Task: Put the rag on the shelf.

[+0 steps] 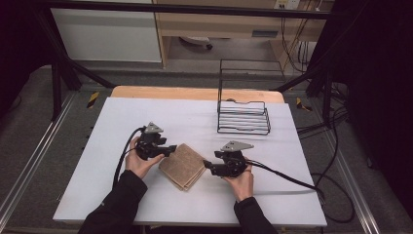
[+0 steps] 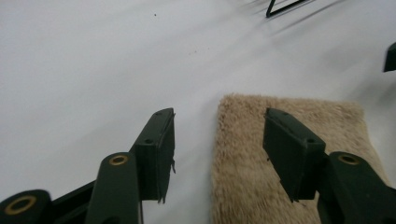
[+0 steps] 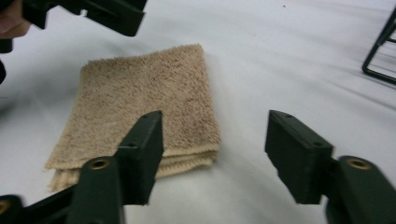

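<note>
A folded beige towel (image 1: 182,166) lies flat on the white table (image 1: 146,117), between my two grippers. My left gripper (image 1: 169,150) is at the towel's left corner, held in a hand, and stands open. In the left gripper view the left gripper (image 2: 219,116) has one jaw over the towel (image 2: 243,177) and the other over bare table, and neither pad presses on the cloth. My right gripper (image 1: 207,165) is at the towel's right corner and is open too. In the right gripper view the right gripper (image 3: 215,116) straddles the towel's (image 3: 140,93) layered edge without touching it.
A black wire basket (image 1: 243,117) stands at the back right of the table, with its edge (image 3: 380,51) showing in the right gripper view. Cables trail from both grippers toward the table edges. A wooden board (image 1: 195,92) borders the far side.
</note>
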The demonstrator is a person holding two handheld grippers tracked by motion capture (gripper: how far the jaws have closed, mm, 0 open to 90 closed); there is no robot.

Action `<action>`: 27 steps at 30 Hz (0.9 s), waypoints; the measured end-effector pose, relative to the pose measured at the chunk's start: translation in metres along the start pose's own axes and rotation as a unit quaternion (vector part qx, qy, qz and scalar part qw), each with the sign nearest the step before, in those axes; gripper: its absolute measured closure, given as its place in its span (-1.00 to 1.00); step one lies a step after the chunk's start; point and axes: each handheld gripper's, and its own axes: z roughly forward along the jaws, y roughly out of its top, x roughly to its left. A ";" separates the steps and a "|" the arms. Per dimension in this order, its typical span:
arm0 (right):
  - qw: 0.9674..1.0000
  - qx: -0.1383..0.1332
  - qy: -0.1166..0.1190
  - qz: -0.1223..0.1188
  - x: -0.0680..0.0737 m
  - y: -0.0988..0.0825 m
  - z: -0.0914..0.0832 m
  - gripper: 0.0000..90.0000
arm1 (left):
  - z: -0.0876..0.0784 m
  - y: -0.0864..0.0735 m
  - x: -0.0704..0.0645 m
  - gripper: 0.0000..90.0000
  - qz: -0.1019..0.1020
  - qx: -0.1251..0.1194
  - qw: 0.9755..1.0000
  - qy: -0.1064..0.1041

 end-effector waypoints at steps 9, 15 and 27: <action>1.000 0.008 -0.010 0.011 -0.006 -0.006 -0.002 -0.50 | 0.040 0.002 0.001 0.15 0.001 0.030 0.999 -0.039; 1.000 0.004 -0.004 0.030 -0.007 -0.005 0.001 -0.46 | 0.045 0.000 0.004 0.61 -0.008 0.030 0.998 -0.062; 0.997 0.014 -0.019 0.069 -0.005 -0.002 0.022 -0.03 | 0.031 -0.003 0.004 0.91 0.010 0.055 0.997 -0.061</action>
